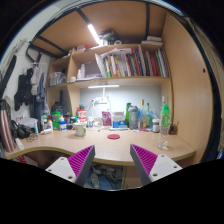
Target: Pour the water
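My gripper (112, 165) is open and empty, its two magenta pads (82, 160) wide apart, held above the near edge of a curved wooden desk (110, 148). Several bottles stand at the desk's far side: a green bottle (165, 116) at the right, others (132, 115) near the middle. A small cup-like thing (80, 129) stands on the desk ahead of the left finger. A red round coaster (113, 136) lies on the desk ahead between the fingers. Nothing is between the fingers.
A bookshelf (130, 65) with books hangs above the desk, with a lamp strip under it. Clothes and bags (25, 90) hang on the left wall. Clutter (55, 120) lines the desk's back left. Shoes lie under the desk (105, 178).
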A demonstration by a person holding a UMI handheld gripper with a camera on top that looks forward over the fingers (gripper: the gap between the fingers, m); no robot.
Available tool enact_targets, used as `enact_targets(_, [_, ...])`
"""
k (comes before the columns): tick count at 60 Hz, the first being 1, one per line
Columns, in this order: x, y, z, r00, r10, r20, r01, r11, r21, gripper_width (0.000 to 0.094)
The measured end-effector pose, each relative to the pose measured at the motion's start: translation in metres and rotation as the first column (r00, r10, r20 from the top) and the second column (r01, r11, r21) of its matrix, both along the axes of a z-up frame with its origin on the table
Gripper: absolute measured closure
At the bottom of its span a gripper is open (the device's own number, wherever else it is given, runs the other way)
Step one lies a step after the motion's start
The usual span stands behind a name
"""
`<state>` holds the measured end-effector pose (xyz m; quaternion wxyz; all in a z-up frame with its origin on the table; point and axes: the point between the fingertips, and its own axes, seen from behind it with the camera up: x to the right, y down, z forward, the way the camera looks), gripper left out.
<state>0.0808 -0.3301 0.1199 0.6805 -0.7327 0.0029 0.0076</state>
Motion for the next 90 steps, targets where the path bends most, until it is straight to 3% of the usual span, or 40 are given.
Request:
enact_targets(21, [0.019, 0.027, -0.003, 0.999, 0.008, 0.034, -0.007, 1.0, -0.011, 0.015])
enact_targets(29, [0.099, 0.057, -0.006, 0.993, -0.103, 0.061, 0.104, 0.995, -0.004, 0.0149])
enact_targets(35, [0.171, 0.089, -0.009, 0.973, -0.225, 0.046, 0.225, 0.974, 0.009, 0.0147])
enact_targets(40, [0.215, 0.119, -0.008, 0.958, -0.286, 0.01, 0.285, 0.958, 0.029, 0.0148])
enact_targets(47, [0.261, 0.161, -0.02, 0.943, -0.334, 0.002, 0.334, 0.943, 0.005, 0.0147])
enact_targets(56, [0.286, 0.212, -0.024, 0.942, -0.336, 0.017, 0.335, 0.942, 0.018, 0.0152])
enact_targets(58, [0.287, 0.222, -0.024, 0.944, -0.331, 0.014, 0.33, 0.943, 0.026, 0.0163])
enact_targets(62, [0.292, 0.233, -0.027, 0.941, -0.337, 0.018, 0.337, 0.941, 0.015, 0.0445])
enact_targets(65, [0.295, 0.234, -0.026, 0.931, -0.363, 0.027, 0.362, 0.932, 0.025, 0.0455])
enact_targets(73, [0.286, 0.235, -0.025, 0.937, -0.35, 0.012, 0.349, 0.936, 0.048, 0.057])
enact_targets(79, [0.281, 0.233, -0.019, 0.937, -0.349, 0.018, 0.348, 0.936, 0.045, 0.0601])
enact_targets(90, [0.216, 0.268, 0.064, 0.909, -0.331, 0.253, 0.301, 0.942, 0.15, 0.06])
